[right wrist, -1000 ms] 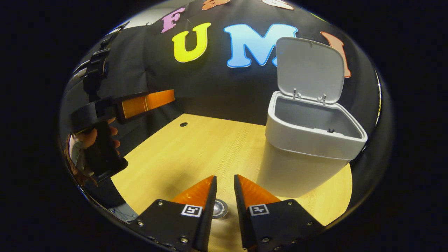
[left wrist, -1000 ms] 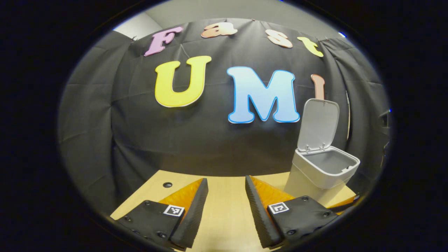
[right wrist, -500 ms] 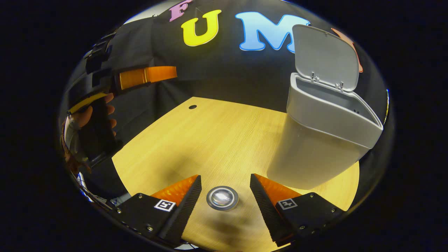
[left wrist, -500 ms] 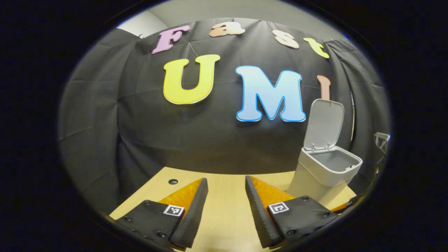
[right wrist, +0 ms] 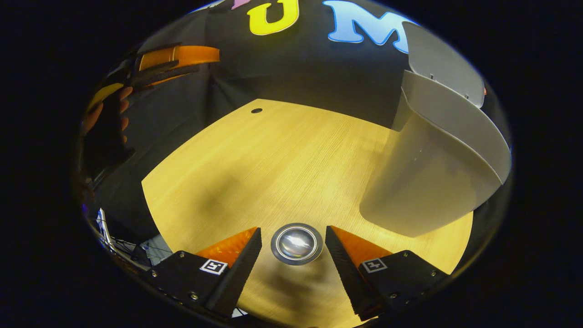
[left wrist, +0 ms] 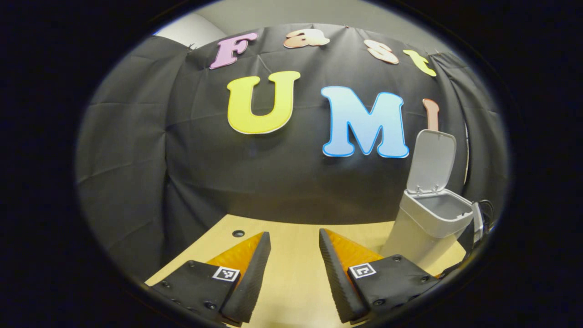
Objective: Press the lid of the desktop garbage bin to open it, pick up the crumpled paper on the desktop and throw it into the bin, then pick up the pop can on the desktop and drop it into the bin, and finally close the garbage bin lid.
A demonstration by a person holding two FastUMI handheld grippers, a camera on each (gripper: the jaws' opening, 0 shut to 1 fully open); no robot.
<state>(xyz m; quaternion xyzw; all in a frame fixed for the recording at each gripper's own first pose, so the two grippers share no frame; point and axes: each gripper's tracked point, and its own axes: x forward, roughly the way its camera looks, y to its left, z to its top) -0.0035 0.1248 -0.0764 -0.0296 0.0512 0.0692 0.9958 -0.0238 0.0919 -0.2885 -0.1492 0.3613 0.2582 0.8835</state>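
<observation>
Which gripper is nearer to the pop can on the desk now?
Right. The right gripper is open directly over the pop can, one finger on each side, not touching. The left gripper is held off beyond the desk's far edge.

I noted a light wooden desktop (right wrist: 282, 155) with a small round hole (right wrist: 256, 110) near its far edge.

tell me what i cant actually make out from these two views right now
- Bin contents: in the left gripper view the rim hides the inside; in the right gripper view the wall does.
- Pop can: its top alone faces the right gripper; sides hidden, height unclear.
- Whether the paper went in.
</observation>
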